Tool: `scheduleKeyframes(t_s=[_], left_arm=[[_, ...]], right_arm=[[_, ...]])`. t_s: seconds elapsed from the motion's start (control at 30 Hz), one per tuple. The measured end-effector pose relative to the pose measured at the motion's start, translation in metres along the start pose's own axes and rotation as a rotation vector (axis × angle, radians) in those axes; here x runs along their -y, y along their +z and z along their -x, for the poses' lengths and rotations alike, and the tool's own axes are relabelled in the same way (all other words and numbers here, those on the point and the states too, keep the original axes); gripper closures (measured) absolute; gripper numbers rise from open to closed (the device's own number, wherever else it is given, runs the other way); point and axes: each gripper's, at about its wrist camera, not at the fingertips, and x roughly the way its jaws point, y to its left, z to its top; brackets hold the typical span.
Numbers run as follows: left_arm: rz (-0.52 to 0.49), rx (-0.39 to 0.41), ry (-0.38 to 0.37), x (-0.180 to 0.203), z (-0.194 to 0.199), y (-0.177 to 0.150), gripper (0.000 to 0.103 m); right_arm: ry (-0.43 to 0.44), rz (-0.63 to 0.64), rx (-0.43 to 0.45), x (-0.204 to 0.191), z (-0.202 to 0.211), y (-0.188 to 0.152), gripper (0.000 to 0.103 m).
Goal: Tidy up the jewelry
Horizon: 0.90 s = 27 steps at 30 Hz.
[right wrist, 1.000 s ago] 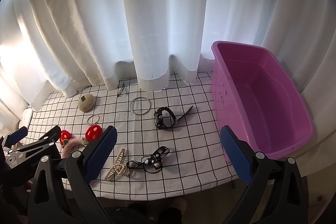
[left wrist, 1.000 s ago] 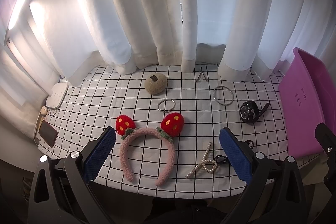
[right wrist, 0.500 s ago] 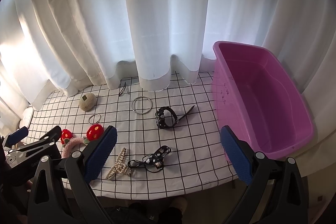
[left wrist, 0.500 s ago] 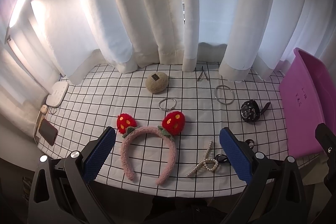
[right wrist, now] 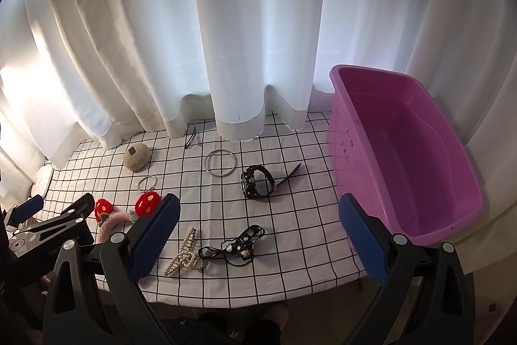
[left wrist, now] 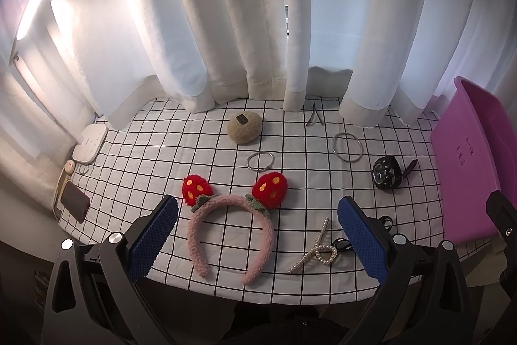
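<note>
On the checked cloth lie a pink headband with red strawberry ears (left wrist: 231, 217), a pearl hair clip (left wrist: 318, 249), a black watch (left wrist: 387, 173), two metal bangles (left wrist: 346, 147) (left wrist: 260, 161), a tan fuzzy clip (left wrist: 244, 128) and a black beaded accessory (right wrist: 240, 244). The purple bin (right wrist: 407, 167) stands empty at the right. My left gripper (left wrist: 258, 236) hovers open above the near table edge, over the headband. My right gripper (right wrist: 258, 236) is open too, above the pearl clip (right wrist: 184, 254) and black accessory. Neither holds anything.
White curtains hang along the back of the table. A thin dark hairpin (left wrist: 314, 115) lies by the curtain hem. A white device (left wrist: 89, 142) and a brown case (left wrist: 75, 202) sit at the far left edge. The left gripper body (right wrist: 42, 228) shows in the right wrist view.
Both views have drifted slightly; the objects sit a touch further right than a second ago. Nothing on the table has moved, and both grippers stay open.
</note>
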Motion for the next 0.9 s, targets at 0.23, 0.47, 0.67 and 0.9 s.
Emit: scheduleKeyframes(t_s=[0.23, 0.47, 0.67, 0.9], left_arm=[[0.0, -0.002, 0.0, -0.0015, -0.0001, 0.0005, 0.006], [-0.003, -0.012, -0.002, 0.0007, -0.0037, 0.0022, 0.006], [-0.003, -0.013, -0.001, 0.0017, -0.0045, 0.0022, 0.006], [0.003, -0.024, -0.002, 0.004, -0.0092, 0.0003, 0.006]], right_arm=[[0.001, 0.0, -0.003, -0.001, -0.0004, 0.0002, 0.009], [0.003, 0.0, -0.011, 0.0023, -0.0036, 0.0008, 0.009], [0.008, -0.006, -0.02, 0.0033, -0.0062, -0.0009, 0.009], [0.015, 0.003, -0.027, 0.003, -0.0087, -0.0032, 0.009]])
